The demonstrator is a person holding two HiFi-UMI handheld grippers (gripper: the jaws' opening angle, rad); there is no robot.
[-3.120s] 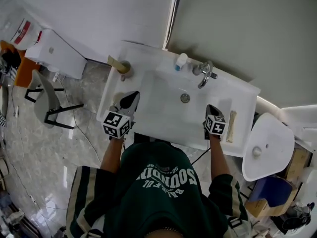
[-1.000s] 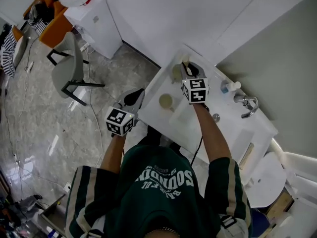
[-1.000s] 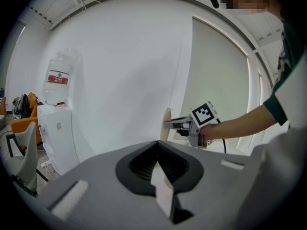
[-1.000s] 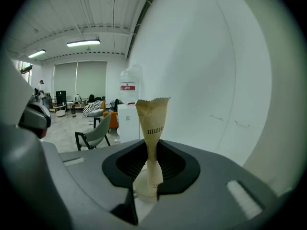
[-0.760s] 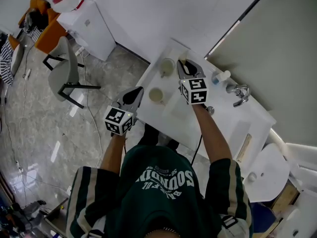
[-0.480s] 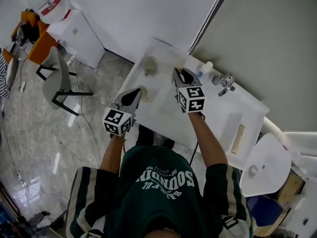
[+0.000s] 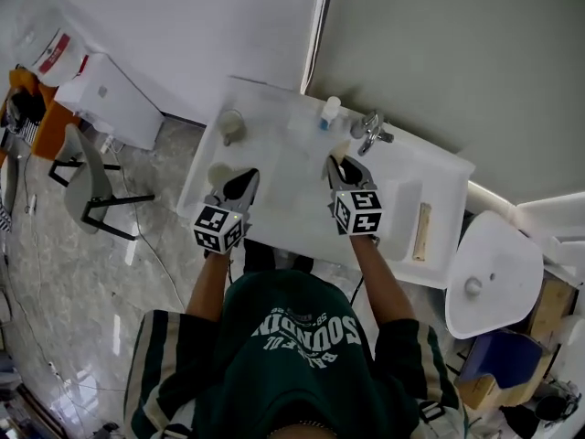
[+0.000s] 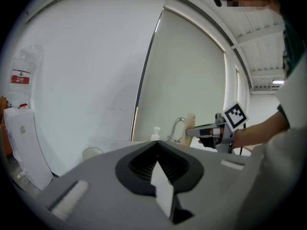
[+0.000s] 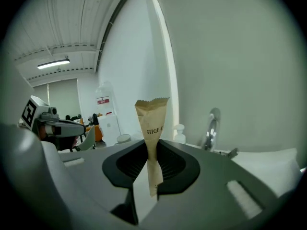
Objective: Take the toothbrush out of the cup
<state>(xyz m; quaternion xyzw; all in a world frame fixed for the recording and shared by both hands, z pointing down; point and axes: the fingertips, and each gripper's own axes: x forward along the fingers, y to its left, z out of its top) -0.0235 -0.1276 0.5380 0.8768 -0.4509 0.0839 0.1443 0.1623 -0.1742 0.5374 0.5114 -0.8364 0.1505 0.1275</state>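
In the head view my right gripper (image 7: 343, 164) hangs over the white sink (image 7: 274, 199), near the faucet. It is shut on a toothbrush in a tan paper wrapper (image 9: 152, 116), which stands upright between the jaws (image 9: 149, 146). The pale cup (image 7: 230, 124) stands empty at the counter's back left, well apart from the toothbrush. My left gripper (image 7: 245, 176) hovers at the counter's left front with its jaws together and nothing in them (image 8: 156, 145). The left gripper view also shows the wrapped toothbrush (image 8: 191, 122) in the right gripper (image 8: 195, 132).
A second round cup (image 7: 218, 173) sits just left of my left gripper. A faucet (image 7: 373, 132) and a small soap bottle (image 7: 329, 111) stand at the back. Another wrapped stick (image 7: 422, 231) lies on the counter's right. A grey chair (image 7: 87, 179) stands on the floor at left.
My right gripper has carried the wrapped toothbrush away from the cup, rightward to the faucet side. The left gripper has shifted along the counter's front edge. The head view has swung right.
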